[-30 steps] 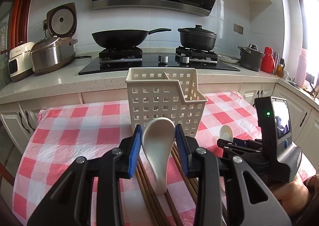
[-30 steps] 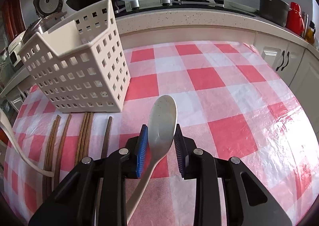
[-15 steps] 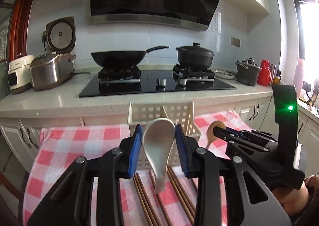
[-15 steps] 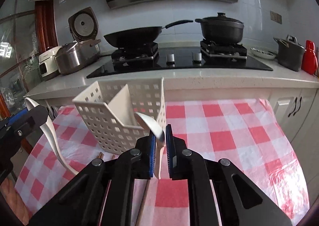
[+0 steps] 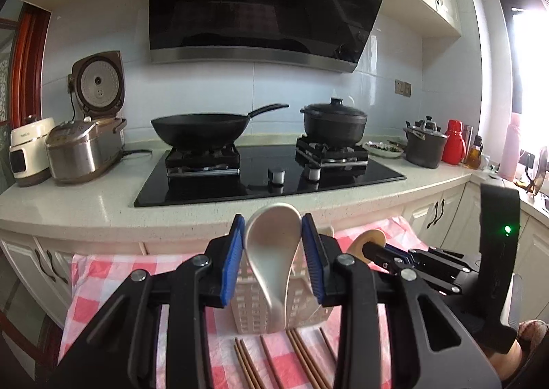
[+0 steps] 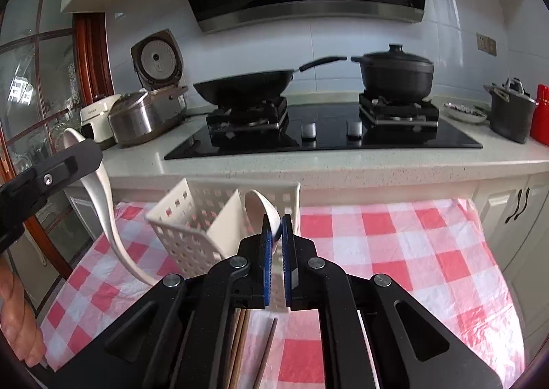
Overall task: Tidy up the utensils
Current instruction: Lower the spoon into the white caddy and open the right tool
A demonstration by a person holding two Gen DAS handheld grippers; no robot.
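Note:
My left gripper (image 5: pixel 273 234) is shut on a white ceramic spoon (image 5: pixel 271 262), bowl up and handle hanging down, above the white perforated basket (image 5: pixel 243 310). My right gripper (image 6: pixel 274 227) has its jaws closing tight on a cream spoon (image 6: pixel 262 212), edge-on between the blue pads, in front of the basket (image 6: pixel 185 234). In the left wrist view the right gripper (image 5: pixel 372 248) and its cream spoon (image 5: pixel 369 238) are to the right. In the right wrist view the left gripper (image 6: pixel 82 153) holds the white spoon (image 6: pixel 104 210) at the left. Several brown chopsticks (image 5: pixel 302 361) lie on the checked cloth.
The red-and-white checked tablecloth (image 6: pixel 394 244) covers the table in front of a counter (image 5: pixel 85 207) with a stove, a wok (image 5: pixel 202 128), a black pot (image 5: pixel 334 123) and rice cookers (image 5: pixel 82 148). A person's hand (image 6: pixel 17 317) shows at the lower left.
Both grippers rose off the table with their spoons, and the basket dropped lower in view. The right gripper's jaws narrowed and its spoon turned edge-on between the pads.

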